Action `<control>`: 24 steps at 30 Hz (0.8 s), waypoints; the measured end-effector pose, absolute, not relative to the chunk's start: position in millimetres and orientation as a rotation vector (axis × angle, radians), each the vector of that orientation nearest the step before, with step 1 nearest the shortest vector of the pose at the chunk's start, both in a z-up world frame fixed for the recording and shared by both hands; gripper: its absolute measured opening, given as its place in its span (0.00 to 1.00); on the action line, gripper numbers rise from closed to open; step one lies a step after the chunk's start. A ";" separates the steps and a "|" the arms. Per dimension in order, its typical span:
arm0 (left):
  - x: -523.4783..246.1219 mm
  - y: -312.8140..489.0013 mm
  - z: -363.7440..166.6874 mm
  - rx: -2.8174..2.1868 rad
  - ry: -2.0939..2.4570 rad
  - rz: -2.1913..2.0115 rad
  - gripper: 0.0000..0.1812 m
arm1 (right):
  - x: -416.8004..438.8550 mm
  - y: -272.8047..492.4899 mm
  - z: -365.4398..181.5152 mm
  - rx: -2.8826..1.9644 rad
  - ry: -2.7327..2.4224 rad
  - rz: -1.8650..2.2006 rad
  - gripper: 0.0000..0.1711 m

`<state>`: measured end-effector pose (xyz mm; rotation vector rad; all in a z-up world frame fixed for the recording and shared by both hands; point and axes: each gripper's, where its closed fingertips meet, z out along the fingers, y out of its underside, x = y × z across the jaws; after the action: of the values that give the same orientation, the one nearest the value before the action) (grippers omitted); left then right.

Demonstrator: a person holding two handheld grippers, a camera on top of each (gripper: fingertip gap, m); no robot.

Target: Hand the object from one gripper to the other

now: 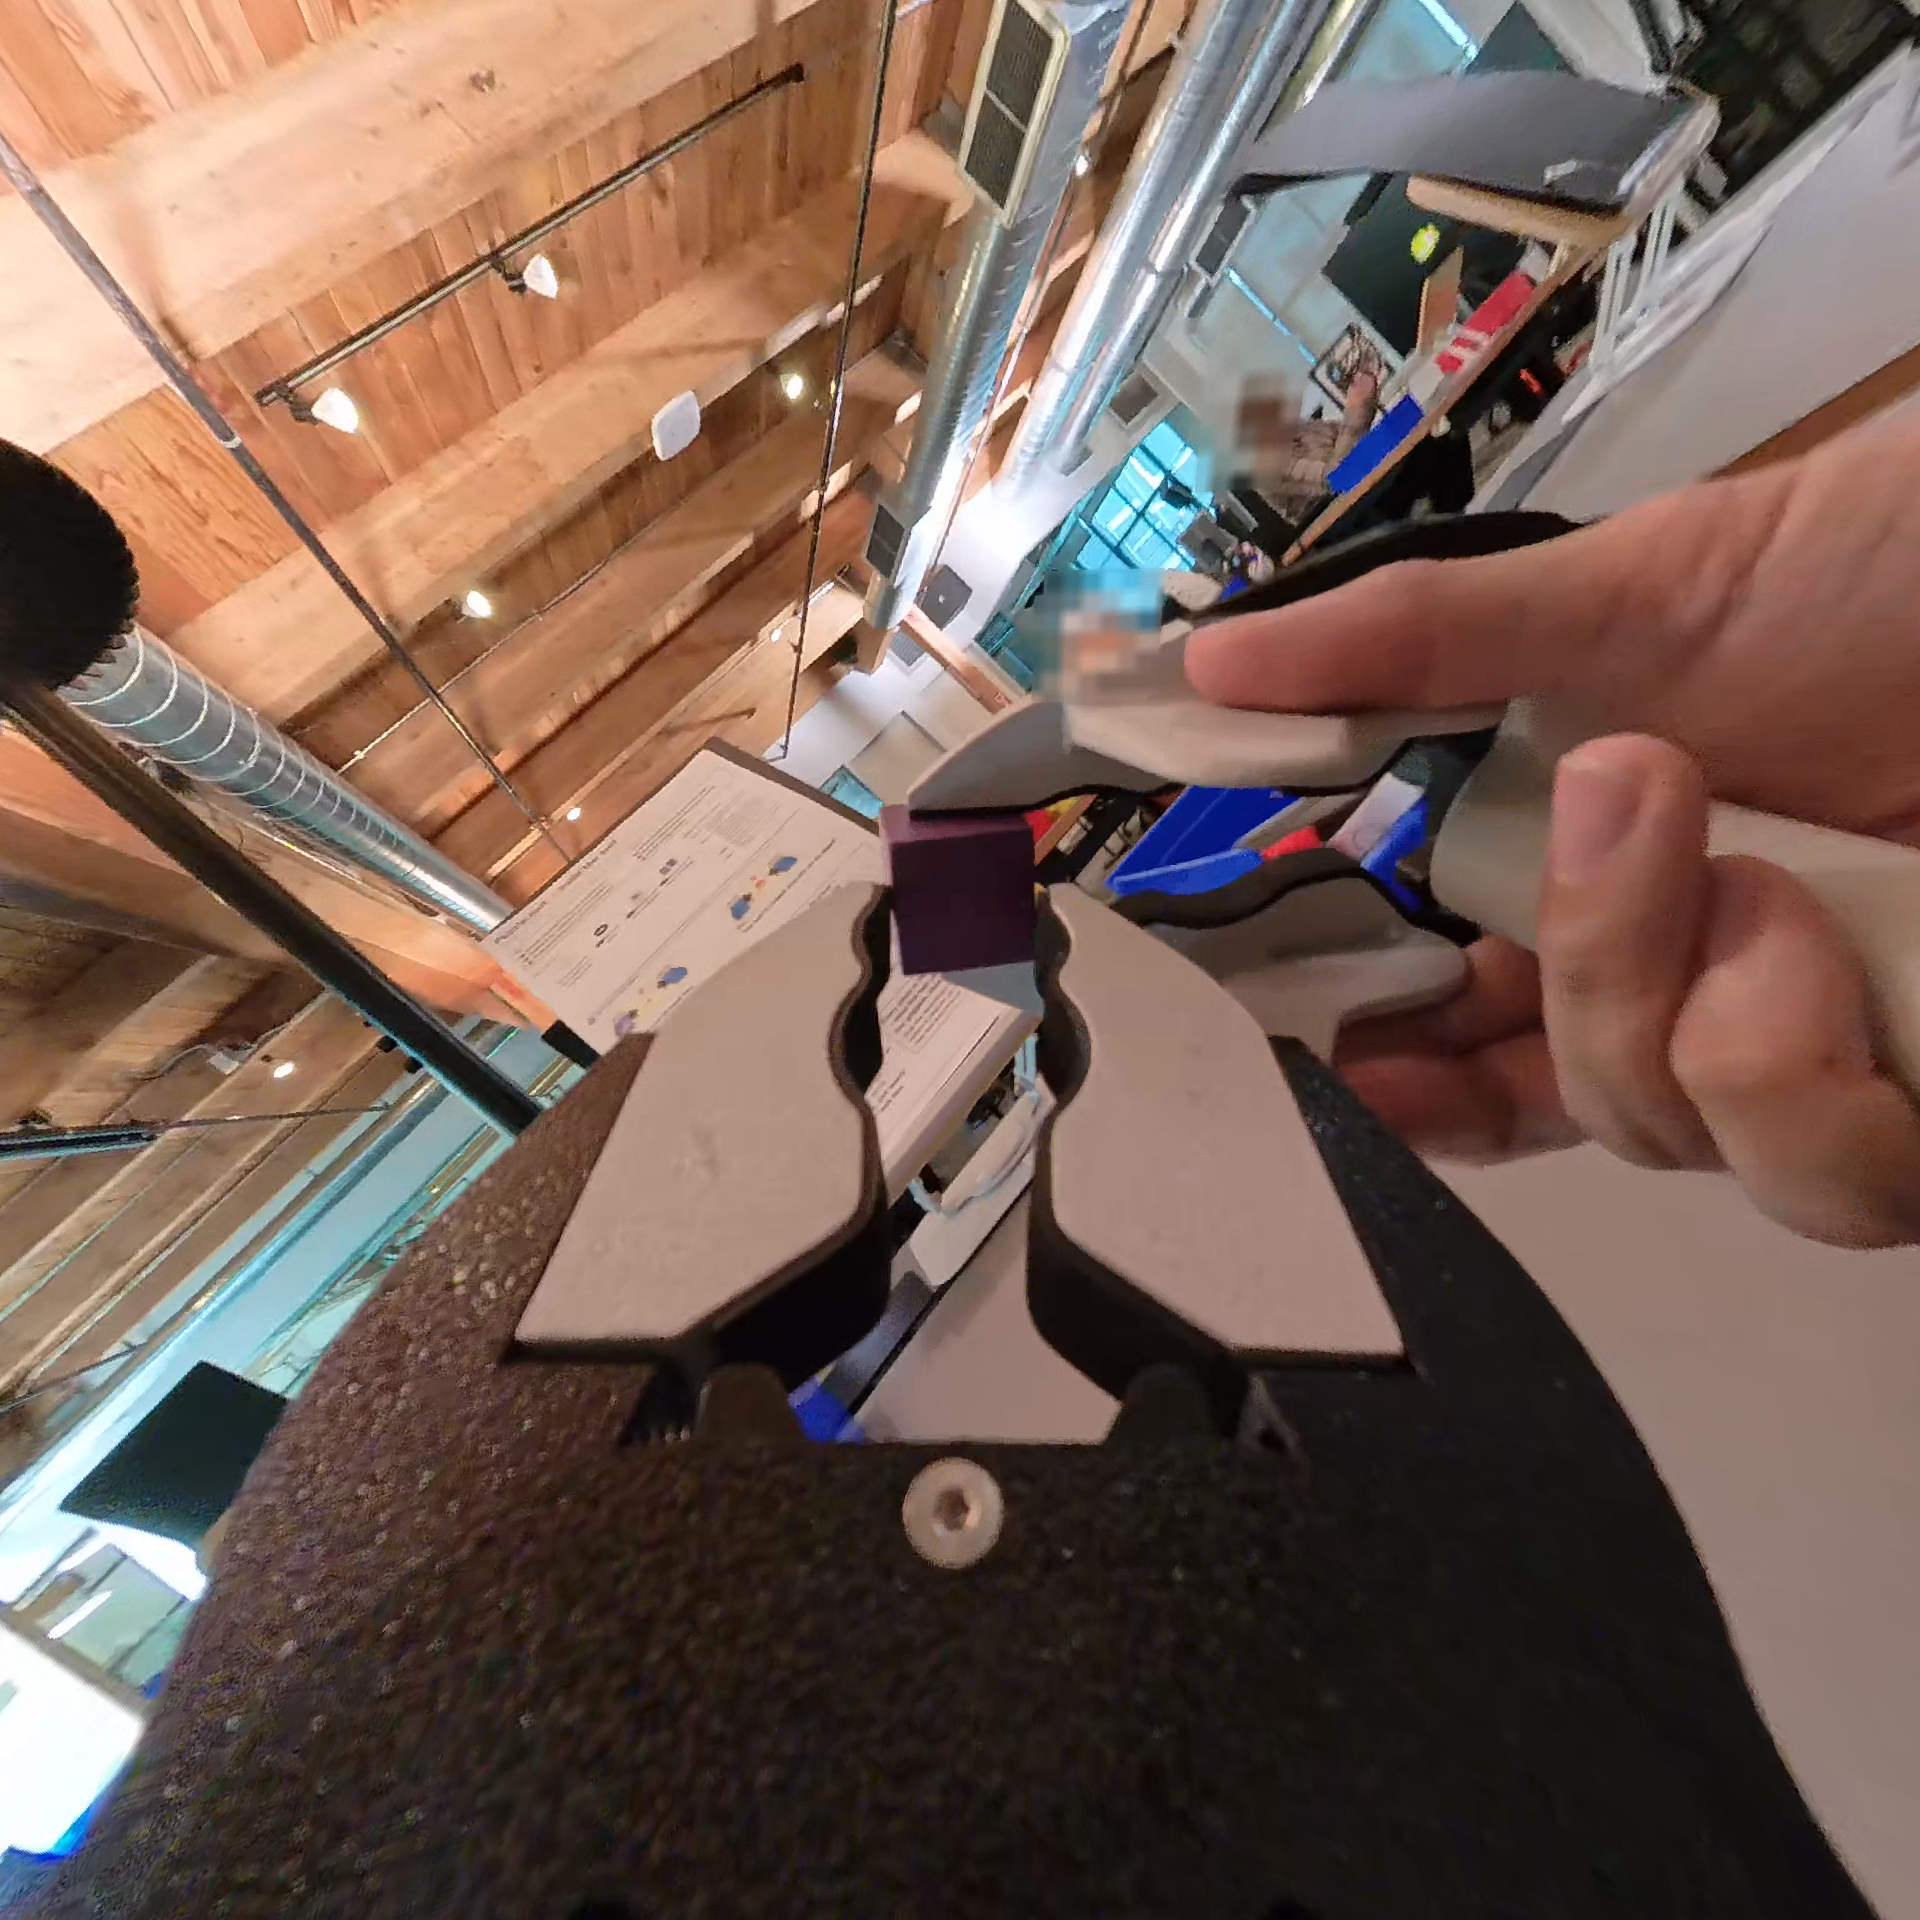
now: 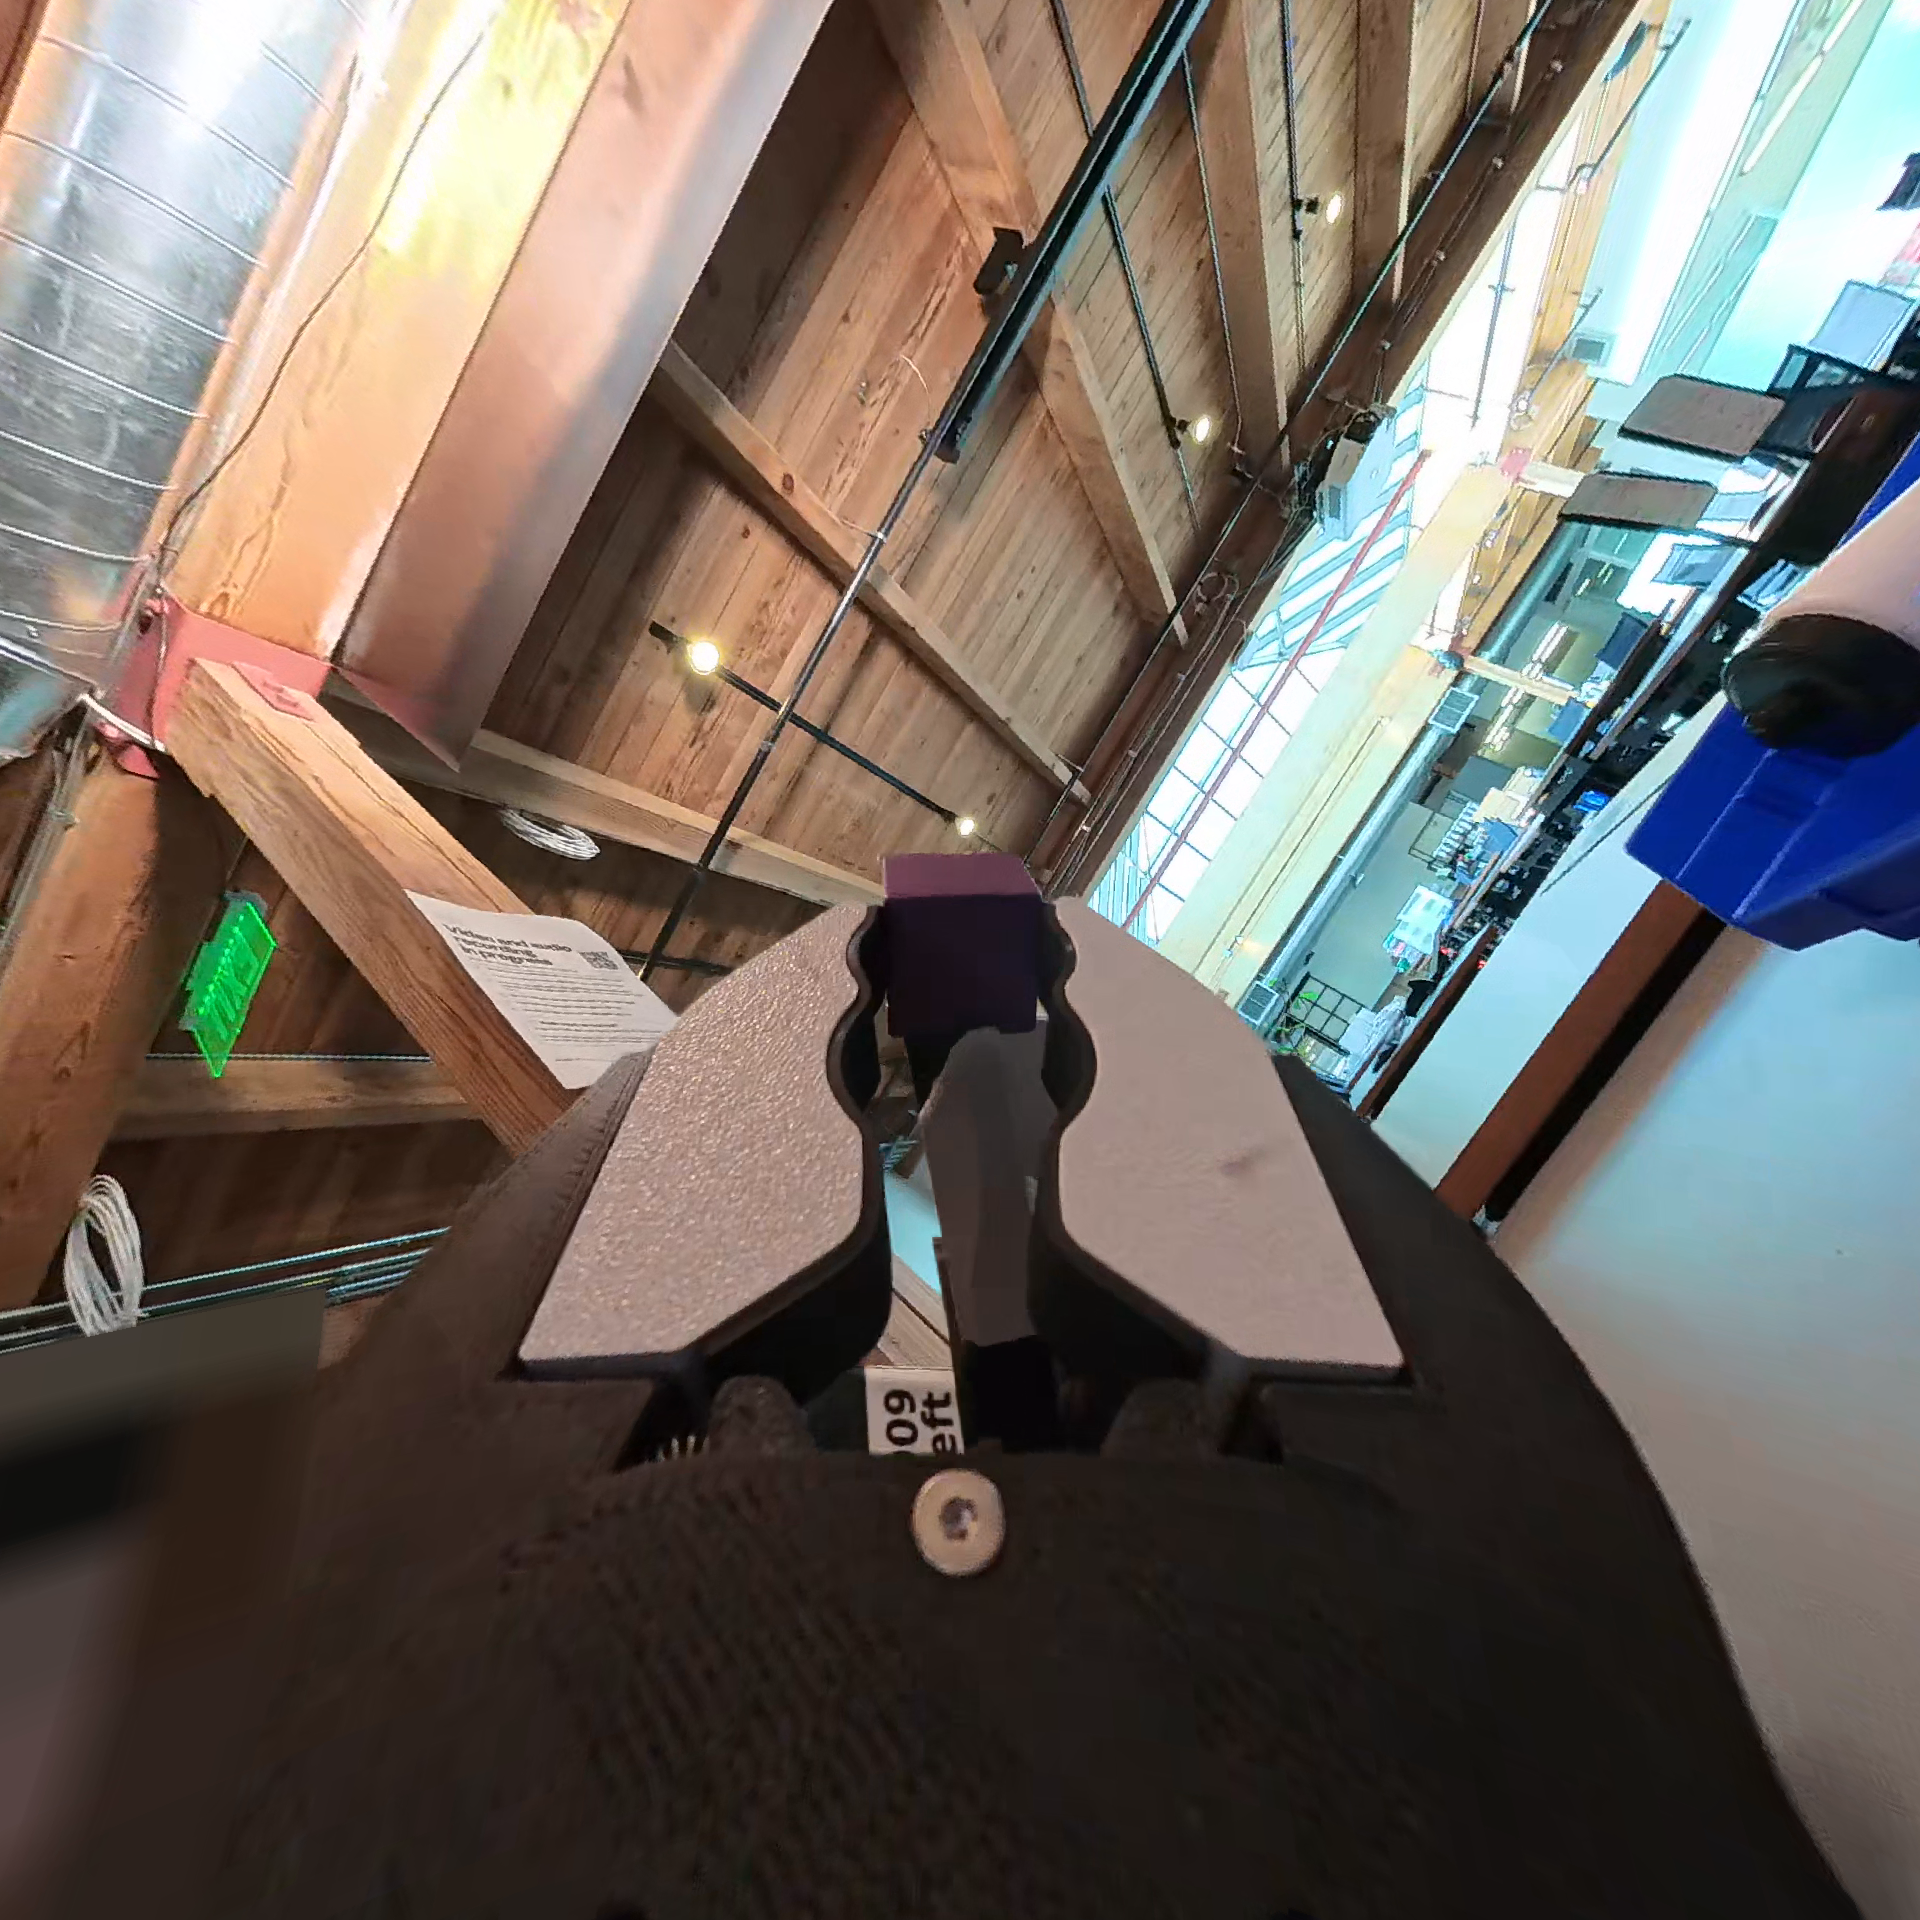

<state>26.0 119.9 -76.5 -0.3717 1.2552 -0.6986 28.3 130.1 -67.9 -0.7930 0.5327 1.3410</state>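
The purple block (image 1: 961, 899) is held up in the air, well above any surface, with the wooden ceiling (image 1: 436, 312) behind it. It is a small cube-like piece with flat faces and sharp edges, so no long axis stands out. In the left wrist view one dark face looks back at the camera and a lighter top face tilts up and away; the colour is a deep matt purple.

In the left wrist view the left tool (image 1: 961, 935) has its two grey fingers close on either side of the block's lower part, but whether they press on it or only flank it cannot be told. The right tool (image 1: 971, 821) comes in from the right, gripped by a bare hand (image 1: 1662, 831), with one finger tip lying on the block's top edge.

In the right wrist view the right tool (image 2: 961, 956) pinches the block (image 2: 961, 951) between its fingertips, the block's sides touching both.
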 end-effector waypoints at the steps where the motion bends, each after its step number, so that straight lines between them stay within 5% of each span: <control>1: 26.6 121.1 -78.1 -0.369 1.262 -0.683 0.14 | 28.8 130.9 -69.6 -0.803 0.531 1.334 0.16; 7: 27.8 125.7 -81.7 -0.430 1.311 -0.792 0.14 | 26.8 133.4 -75.0 -0.938 0.419 1.213 0.17; 10: 21.6 125.6 -80.4 -0.462 1.435 -0.961 0.14 | 20.6 131.6 -80.5 -1.159 0.205 1.023 0.30; 16: -15.9 108.8 -101.9 -0.482 1.891 -1.385 0.14 | -3.3 109.8 -85.0 -1.391 -0.315 0.493 0.27; 24: -28.7 102.5 -107.9 -0.470 1.978 -1.601 0.14 | -27.2 106.5 -97.6 -1.474 -0.513 0.398 0.17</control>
<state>-28.7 102.5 -107.9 -0.4698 1.9784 -1.6012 -27.2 106.5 -97.6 -1.4735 -0.5132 0.3978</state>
